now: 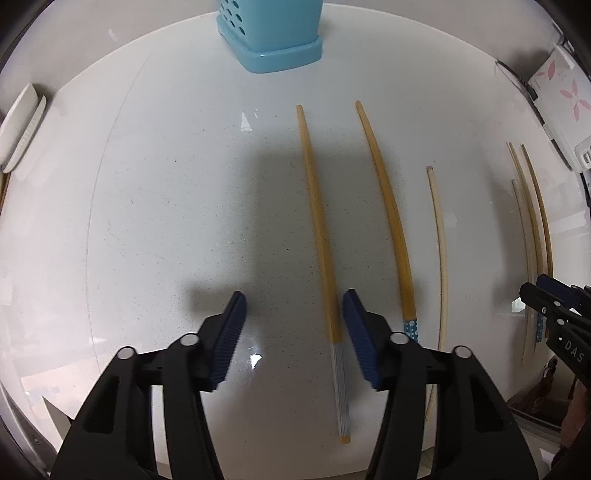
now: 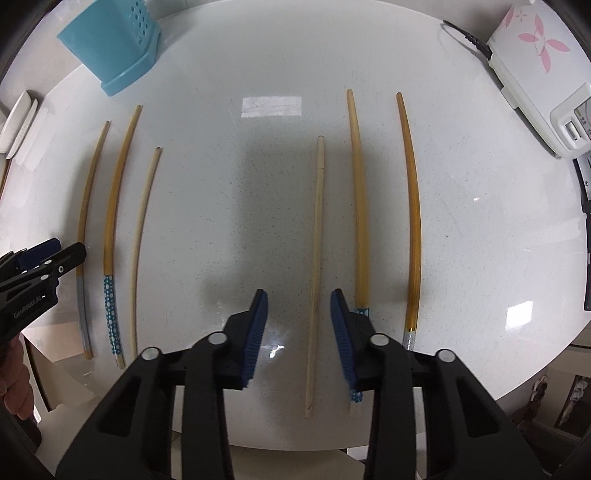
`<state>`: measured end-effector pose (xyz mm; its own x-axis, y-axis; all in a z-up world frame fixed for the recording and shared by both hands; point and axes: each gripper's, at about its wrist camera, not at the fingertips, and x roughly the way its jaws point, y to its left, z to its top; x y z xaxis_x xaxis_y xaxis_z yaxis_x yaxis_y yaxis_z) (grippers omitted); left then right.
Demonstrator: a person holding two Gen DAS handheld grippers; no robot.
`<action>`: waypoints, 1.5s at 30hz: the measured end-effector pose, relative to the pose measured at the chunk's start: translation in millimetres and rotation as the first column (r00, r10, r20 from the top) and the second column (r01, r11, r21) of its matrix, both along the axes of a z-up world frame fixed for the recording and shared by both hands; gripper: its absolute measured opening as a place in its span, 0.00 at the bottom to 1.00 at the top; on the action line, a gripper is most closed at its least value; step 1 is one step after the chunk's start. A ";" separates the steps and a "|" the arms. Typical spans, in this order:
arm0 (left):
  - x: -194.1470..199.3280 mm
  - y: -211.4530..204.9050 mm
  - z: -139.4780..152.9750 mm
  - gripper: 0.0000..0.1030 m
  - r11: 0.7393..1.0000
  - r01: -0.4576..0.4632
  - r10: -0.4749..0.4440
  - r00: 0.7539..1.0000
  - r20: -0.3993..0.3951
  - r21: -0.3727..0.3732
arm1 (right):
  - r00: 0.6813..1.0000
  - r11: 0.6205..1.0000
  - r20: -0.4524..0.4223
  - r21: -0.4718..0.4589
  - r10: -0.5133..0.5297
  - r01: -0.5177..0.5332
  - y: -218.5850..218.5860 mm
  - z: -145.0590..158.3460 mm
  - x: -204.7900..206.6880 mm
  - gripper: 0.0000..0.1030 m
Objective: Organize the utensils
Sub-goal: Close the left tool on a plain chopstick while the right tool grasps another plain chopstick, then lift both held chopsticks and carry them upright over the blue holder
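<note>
Several chopsticks lie side by side on the white round table (image 2: 207, 155). In the left wrist view my left gripper (image 1: 293, 306) is open and empty above the table, with the grey-ended chopstick (image 1: 321, 236) between its fingers near the right one. A dotted blue-ended chopstick (image 1: 388, 214) and a pale chopstick (image 1: 441, 258) lie to its right. In the right wrist view my right gripper (image 2: 298, 304) is open and empty, with a pale wooden chopstick (image 2: 317, 258) between its fingers. A blue-ended chopstick (image 2: 357, 192) and a grey-ended one (image 2: 413, 214) lie right of it. The blue perforated utensil holder (image 2: 114, 48) stands at the far left; it also shows in the left wrist view (image 1: 269, 33).
A white appliance with pink flowers (image 2: 535, 62) and its black cable (image 2: 465, 35) sit at the far right. A white dish-like object (image 2: 18, 127) sits off the table's left edge. The left gripper shows at the left edge of the right wrist view (image 2: 40, 266).
</note>
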<state>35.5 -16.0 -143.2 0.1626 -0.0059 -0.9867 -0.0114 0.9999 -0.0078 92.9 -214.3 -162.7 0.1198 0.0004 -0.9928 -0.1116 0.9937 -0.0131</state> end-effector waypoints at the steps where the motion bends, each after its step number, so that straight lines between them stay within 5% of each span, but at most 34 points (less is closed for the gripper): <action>1: 0.0 -1.4 0.3 0.41 1.000 0.003 -0.003 1.000 -0.006 0.000 | 1.000 1.000 -0.004 0.002 0.003 -0.003 -0.3 -1.7 6.7 0.25; 7: 7.3 -8.4 3.3 0.07 1.000 0.004 -0.004 0.999 -0.047 0.005 | 0.999 1.000 -0.042 -0.008 0.008 -0.008 4.1 -8.5 19.7 0.18; 10: 9.7 -9.9 2.8 0.07 1.000 -0.001 0.001 0.998 -0.057 -0.004 | 0.999 1.000 -0.049 -0.001 0.005 -0.005 4.8 -10.0 24.6 0.16; 12: 9.8 -10.6 3.0 0.07 1.000 -0.002 0.002 0.998 -0.058 -0.007 | 0.998 1.000 -0.057 0.001 0.003 -0.003 4.1 -10.8 22.9 0.04; 32: 6.9 9.4 12.3 0.07 0.999 0.013 -0.014 0.999 -0.032 -0.034 | 0.999 0.999 -0.034 0.038 -0.033 0.034 5.1 4.0 16.6 0.03; 45: 0.4 12.3 58.9 0.07 0.998 0.061 -0.057 0.993 0.103 -0.029 | 0.998 0.997 0.057 0.068 -0.031 0.027 14.3 45.1 21.0 0.03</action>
